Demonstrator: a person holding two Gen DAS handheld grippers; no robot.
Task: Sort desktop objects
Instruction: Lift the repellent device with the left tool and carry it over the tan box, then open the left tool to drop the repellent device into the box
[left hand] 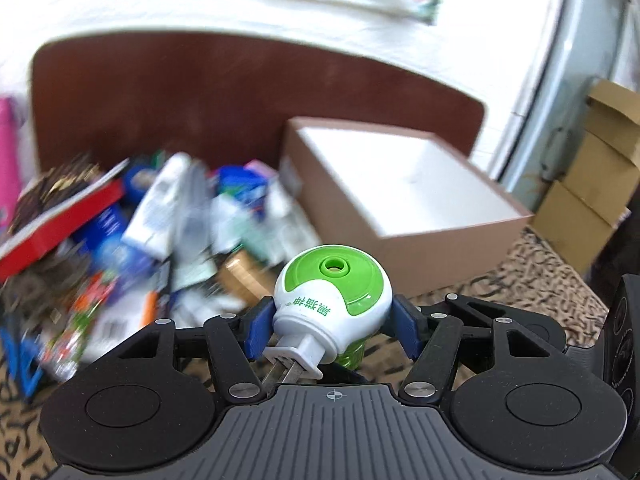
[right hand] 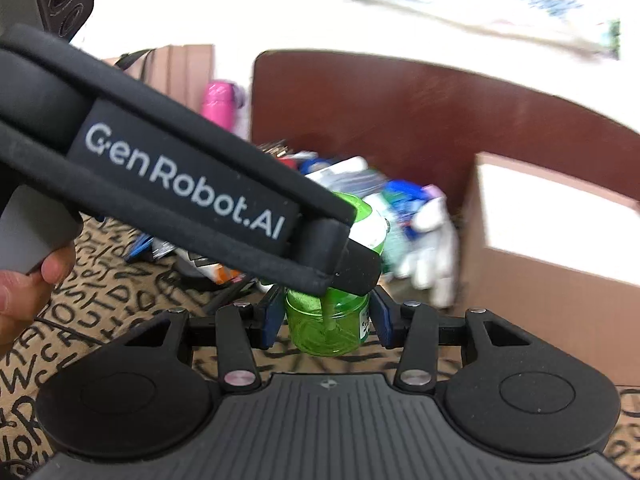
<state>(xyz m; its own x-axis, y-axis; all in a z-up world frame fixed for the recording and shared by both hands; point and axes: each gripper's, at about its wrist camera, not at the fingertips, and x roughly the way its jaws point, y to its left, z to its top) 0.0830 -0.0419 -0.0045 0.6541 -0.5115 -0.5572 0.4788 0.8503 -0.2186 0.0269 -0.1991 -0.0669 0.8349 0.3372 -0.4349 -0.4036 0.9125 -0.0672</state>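
The open box (left hand: 404, 184) sits right of the clutter pile (left hand: 160, 224).

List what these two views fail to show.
- Left wrist view: the clutter pile is motion-blurred; labels unreadable.
- Left wrist view: the mosquito repellent heater hides its green bottle.
- Right wrist view: the left claw covers most of the heater.
- Right wrist view: whether the right claw touches the green bottle is unclear.

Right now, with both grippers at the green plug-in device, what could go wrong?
1. The left gripper clamps only the rounded white head; it could slip or rotate out.
2. The right gripper brackets the green bottle; if the two pull apart, the bottle may unscrew and spill.
3. The pile lies close to the box; a low swing could knock it.
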